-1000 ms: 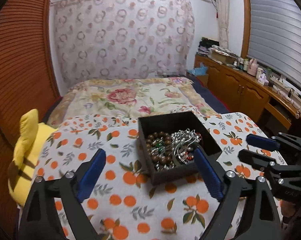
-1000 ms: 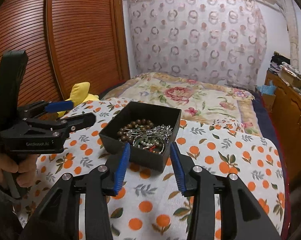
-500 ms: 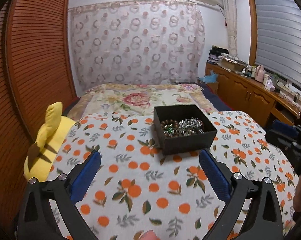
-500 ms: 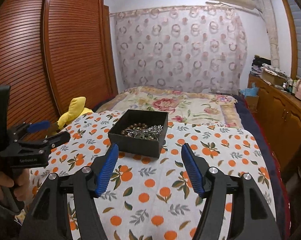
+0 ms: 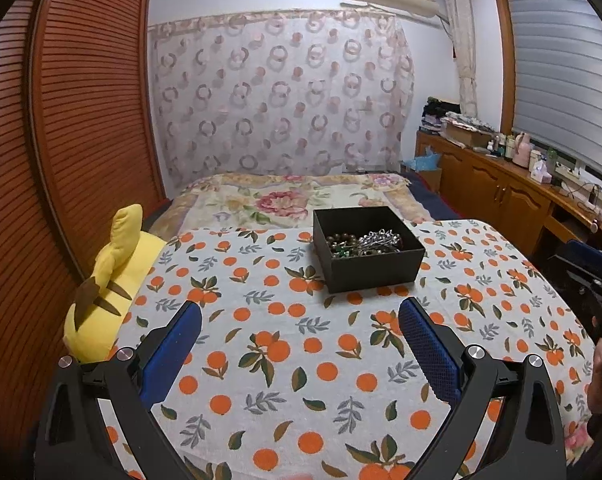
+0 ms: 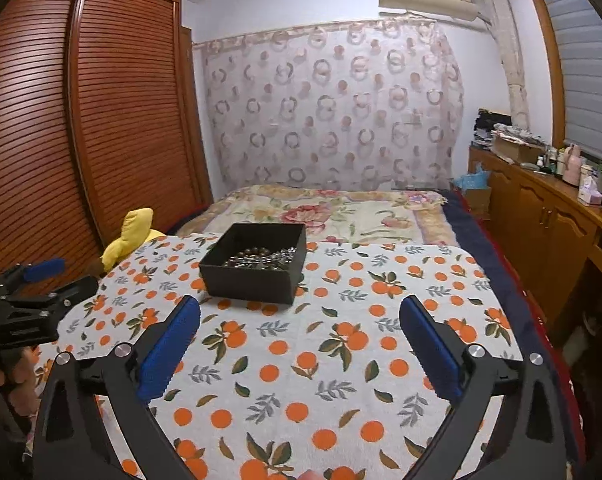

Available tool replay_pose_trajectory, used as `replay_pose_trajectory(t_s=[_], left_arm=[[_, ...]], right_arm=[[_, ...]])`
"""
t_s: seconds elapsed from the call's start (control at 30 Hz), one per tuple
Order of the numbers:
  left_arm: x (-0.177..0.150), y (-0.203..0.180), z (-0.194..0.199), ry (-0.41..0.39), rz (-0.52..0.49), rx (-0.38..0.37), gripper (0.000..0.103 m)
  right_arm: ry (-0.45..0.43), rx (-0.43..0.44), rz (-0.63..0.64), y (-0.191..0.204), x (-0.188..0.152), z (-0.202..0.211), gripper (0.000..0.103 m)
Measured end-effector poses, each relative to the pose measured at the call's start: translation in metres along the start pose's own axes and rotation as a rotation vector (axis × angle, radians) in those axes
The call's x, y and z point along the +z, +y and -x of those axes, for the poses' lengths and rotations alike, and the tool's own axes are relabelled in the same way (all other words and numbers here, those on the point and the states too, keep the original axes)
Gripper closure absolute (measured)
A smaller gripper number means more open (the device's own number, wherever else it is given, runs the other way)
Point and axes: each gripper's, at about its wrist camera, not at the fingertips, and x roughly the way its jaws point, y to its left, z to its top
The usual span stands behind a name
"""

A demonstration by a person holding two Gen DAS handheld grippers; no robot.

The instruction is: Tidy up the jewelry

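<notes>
A black open box stands on the orange-print cloth and holds a tangle of bead bracelets and silver chains. It also shows in the right wrist view, with the jewelry inside. My left gripper is open and empty, well back from the box. My right gripper is open and empty, also back from the box. The left gripper shows at the left edge of the right wrist view.
A yellow plush toy lies at the cloth's left edge by the slatted wooden wardrobe. A floral bedspread lies beyond the box. A wooden sideboard with bottles runs along the right wall.
Both grippers have pulled back from the box and up. The right gripper's jaws have opened wider. The box and its jewelry have not moved.
</notes>
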Motion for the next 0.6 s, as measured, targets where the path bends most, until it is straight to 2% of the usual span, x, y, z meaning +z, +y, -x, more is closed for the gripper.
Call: replay_pose_trajectory(t_s=[0.6], left_arm=[[-0.0002,-0.0014,0.0027,-0.008,-0.002,-0.004,0.008]], right_arm=[[-0.008,-0.005,-0.001,0.0006,-0.0045,0.0018,0.002]])
